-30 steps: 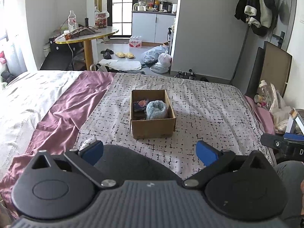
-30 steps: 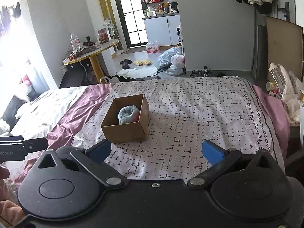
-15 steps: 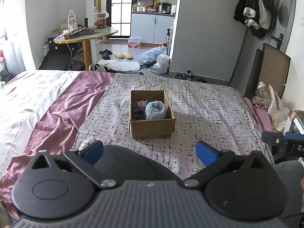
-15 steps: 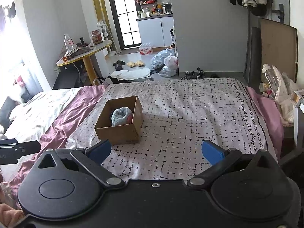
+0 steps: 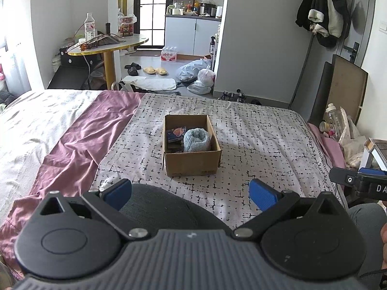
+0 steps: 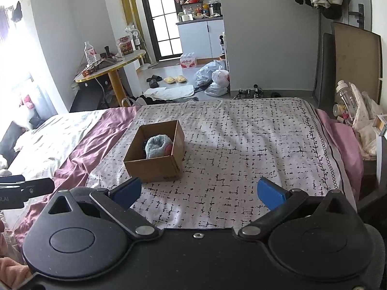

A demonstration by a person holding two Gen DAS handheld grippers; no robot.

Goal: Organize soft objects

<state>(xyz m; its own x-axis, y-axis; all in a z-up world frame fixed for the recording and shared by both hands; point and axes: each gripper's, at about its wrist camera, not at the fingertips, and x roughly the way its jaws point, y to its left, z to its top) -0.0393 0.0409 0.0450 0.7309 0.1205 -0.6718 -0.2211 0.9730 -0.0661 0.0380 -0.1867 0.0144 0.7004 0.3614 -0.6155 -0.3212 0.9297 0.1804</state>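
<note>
An open cardboard box (image 5: 191, 166) stands on the patterned bedspread, also in the right wrist view (image 6: 154, 169). Inside lie a fluffy light-blue rolled soft item (image 5: 196, 140), also seen from the right (image 6: 157, 146), a dark printed item (image 5: 176, 133) and something pink (image 6: 168, 148). My left gripper (image 5: 189, 194) is open and empty, well short of the box. My right gripper (image 6: 199, 194) is open and empty, near and right of the box.
The black-and-white bedspread (image 6: 254, 149) borders a mauve sheet (image 5: 79, 145) on the left. Bottles and bags (image 6: 350, 111) crowd the bed's right edge. A round table (image 5: 108, 46), slippers and bags lie on the floor beyond.
Both grippers have drawn back and risen a little, so the box looks smaller and farther. Both stay open. The box contents have not moved.
</note>
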